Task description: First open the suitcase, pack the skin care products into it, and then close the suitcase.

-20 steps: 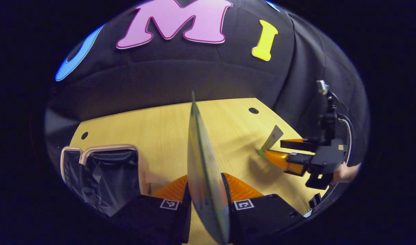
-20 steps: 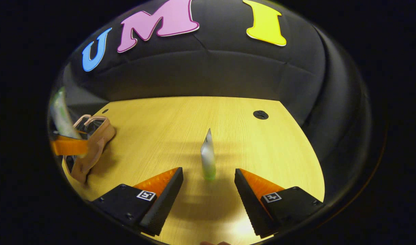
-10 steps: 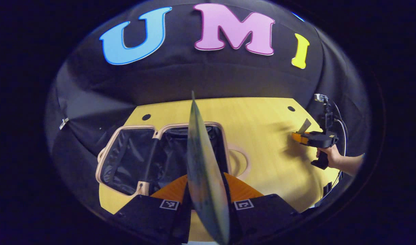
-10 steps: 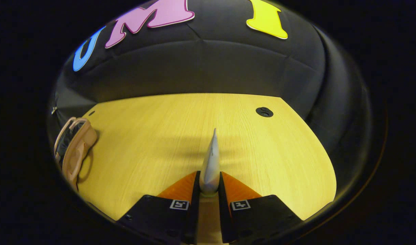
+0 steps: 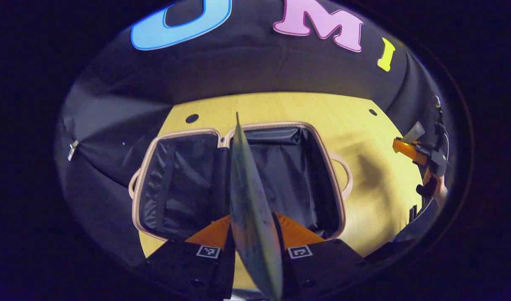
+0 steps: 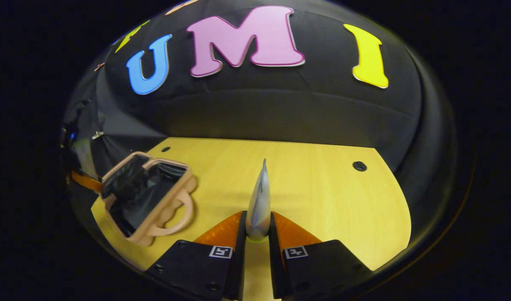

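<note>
My left claw [image 5: 255, 234] is clamped on a flat pouch [image 5: 249, 200], edge-on, its long axis running straight ahead. The open suitcase [image 5: 280, 167] lies directly below and beyond it on the desk [image 5: 280, 106], so I judge a short drop forward suffices. My right claw [image 6: 257, 234] pinches a tube [image 6: 259, 200], with the suitcase [image 6: 146, 196] well off to its left.
</note>
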### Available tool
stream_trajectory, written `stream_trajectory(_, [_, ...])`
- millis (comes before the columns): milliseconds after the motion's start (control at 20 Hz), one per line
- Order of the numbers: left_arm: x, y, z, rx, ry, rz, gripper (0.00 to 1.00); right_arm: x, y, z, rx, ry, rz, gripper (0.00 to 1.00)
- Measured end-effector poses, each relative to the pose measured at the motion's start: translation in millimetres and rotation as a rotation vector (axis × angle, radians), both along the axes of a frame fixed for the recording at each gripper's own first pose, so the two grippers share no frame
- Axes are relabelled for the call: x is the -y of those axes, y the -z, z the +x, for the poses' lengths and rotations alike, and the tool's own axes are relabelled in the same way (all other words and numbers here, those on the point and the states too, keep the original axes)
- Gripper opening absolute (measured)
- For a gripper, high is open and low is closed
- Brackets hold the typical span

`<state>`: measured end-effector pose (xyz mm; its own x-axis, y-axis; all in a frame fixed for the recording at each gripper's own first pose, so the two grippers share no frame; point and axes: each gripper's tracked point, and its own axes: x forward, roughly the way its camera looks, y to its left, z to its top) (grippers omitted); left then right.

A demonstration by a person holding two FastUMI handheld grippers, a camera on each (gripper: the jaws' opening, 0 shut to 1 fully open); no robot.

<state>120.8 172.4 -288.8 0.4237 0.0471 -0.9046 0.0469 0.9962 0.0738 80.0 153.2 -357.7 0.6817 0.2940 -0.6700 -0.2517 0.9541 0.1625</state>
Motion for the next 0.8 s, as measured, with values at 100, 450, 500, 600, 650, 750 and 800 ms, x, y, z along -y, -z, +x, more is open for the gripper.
stream_trajectory(100, [-8,32,-2,-0.119,-0.008,-0.01,0.44,-48,-8,-14,-0.03,-0.023,0.056,0.3])
stream_trajectory(450, [-13,100,13,-0.266,-0.075,-0.092,0.49,-176,-7,-63,-0.143,-0.159,0.1,0.3])
stream_trajectory(500, [-8,98,14,-0.257,-0.074,-0.112,0.56,-189,-5,-68,-0.161,-0.179,0.105,0.3])
stream_trajectory(600, [-5,81,12,-0.213,-0.052,-0.122,0.79,-208,-1,-76,-0.192,-0.222,0.109,0.3])
stream_trajectory(650, [-9,67,14,-0.167,-0.025,-0.114,0.84,-218,5,-81,-0.223,-0.24,0.116,0.3])
stream_trajectory(750, [-23,32,17,-0.064,0.016,-0.088,0.88,-237,19,-94,-0.312,-0.259,0.139,0.3])
stream_trajectory(800, [-36,16,15,-0.02,0.022,-0.069,0.88,-247,28,-98,-0.356,-0.262,0.147,0.3])
